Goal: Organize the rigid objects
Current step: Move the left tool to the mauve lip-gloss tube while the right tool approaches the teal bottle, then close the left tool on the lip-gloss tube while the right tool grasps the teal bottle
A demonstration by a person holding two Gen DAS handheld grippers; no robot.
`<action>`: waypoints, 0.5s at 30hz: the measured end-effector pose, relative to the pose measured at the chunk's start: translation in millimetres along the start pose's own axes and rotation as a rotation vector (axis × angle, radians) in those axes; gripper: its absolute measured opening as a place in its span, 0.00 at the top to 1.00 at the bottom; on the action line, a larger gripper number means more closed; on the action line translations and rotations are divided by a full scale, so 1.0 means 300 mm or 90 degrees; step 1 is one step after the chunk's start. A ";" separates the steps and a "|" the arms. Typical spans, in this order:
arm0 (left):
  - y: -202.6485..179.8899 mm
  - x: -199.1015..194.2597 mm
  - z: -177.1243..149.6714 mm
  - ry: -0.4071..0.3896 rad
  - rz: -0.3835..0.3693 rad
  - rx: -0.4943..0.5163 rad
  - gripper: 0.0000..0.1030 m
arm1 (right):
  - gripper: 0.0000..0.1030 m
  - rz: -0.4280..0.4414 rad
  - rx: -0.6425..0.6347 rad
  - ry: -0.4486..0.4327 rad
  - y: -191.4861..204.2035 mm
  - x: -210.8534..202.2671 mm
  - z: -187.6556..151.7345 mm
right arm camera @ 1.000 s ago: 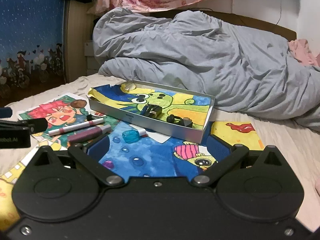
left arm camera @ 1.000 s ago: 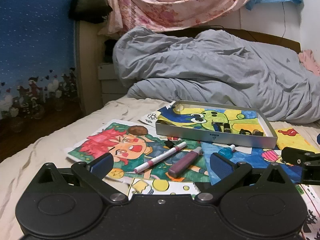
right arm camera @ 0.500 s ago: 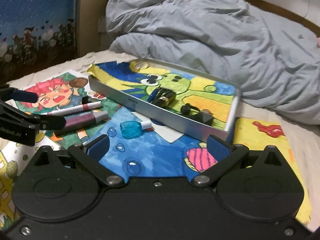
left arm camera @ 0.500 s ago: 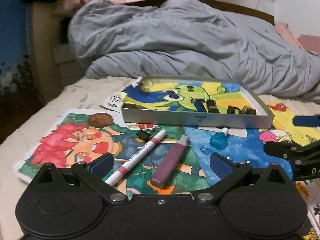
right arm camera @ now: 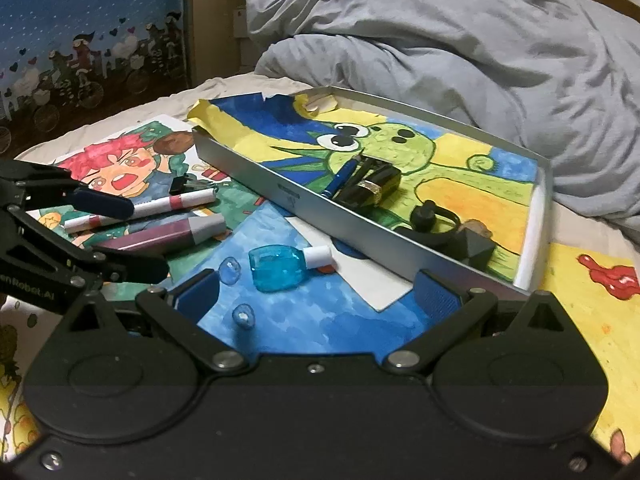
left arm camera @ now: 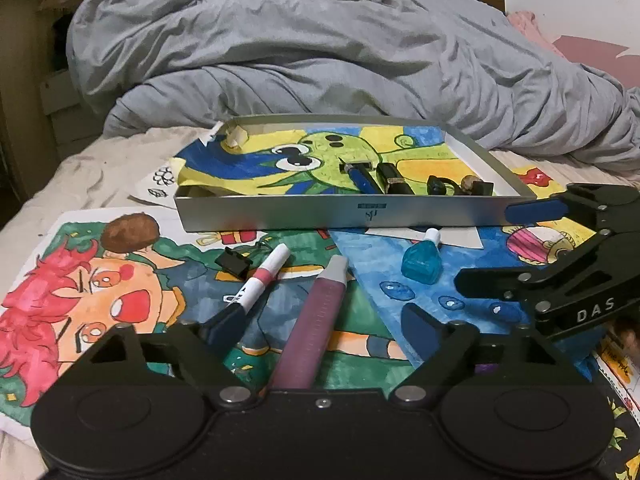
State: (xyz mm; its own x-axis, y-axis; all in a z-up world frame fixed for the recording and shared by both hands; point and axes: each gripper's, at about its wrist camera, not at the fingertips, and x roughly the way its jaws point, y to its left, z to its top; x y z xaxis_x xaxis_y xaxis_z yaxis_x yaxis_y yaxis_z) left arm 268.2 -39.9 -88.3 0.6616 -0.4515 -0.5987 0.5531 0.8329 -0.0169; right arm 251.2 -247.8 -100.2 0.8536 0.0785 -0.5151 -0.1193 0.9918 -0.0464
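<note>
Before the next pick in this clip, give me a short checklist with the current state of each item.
1. Left claw open: ok, fingers spread wide.
2. Purple tube lined up between the left claw's fingers: ok, it lies lengthwise in the gap.
3. Left finger clear of the white marker: not ok, the fingertip overlaps the marker's near end.
4. Right claw open and empty: ok.
5. Blue bottle ahead of the right claw: ok, lying on its side just beyond the fingertips.
6. Room in the silver tray: ok, its left part holds only the drawing.
</note>
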 end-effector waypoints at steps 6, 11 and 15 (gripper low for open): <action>0.018 0.027 0.006 0.030 -0.015 -0.010 0.40 | 0.15 0.015 -0.039 0.012 0.042 0.060 0.000; 0.017 0.039 0.007 0.045 -0.014 -0.005 0.54 | 0.35 0.026 -0.035 0.024 0.047 0.081 0.007; 0.007 0.042 0.008 0.048 -0.011 0.005 0.61 | 0.35 0.036 -0.017 0.033 0.019 0.093 0.010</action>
State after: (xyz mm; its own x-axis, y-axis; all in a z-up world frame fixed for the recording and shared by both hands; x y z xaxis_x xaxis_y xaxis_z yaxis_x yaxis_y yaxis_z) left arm 279.0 -44.6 -93.8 0.6120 -0.4406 -0.6567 0.5688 0.8222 -0.0216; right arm 275.8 -239.6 -112.4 0.8181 0.1278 -0.5607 -0.1803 0.9828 -0.0390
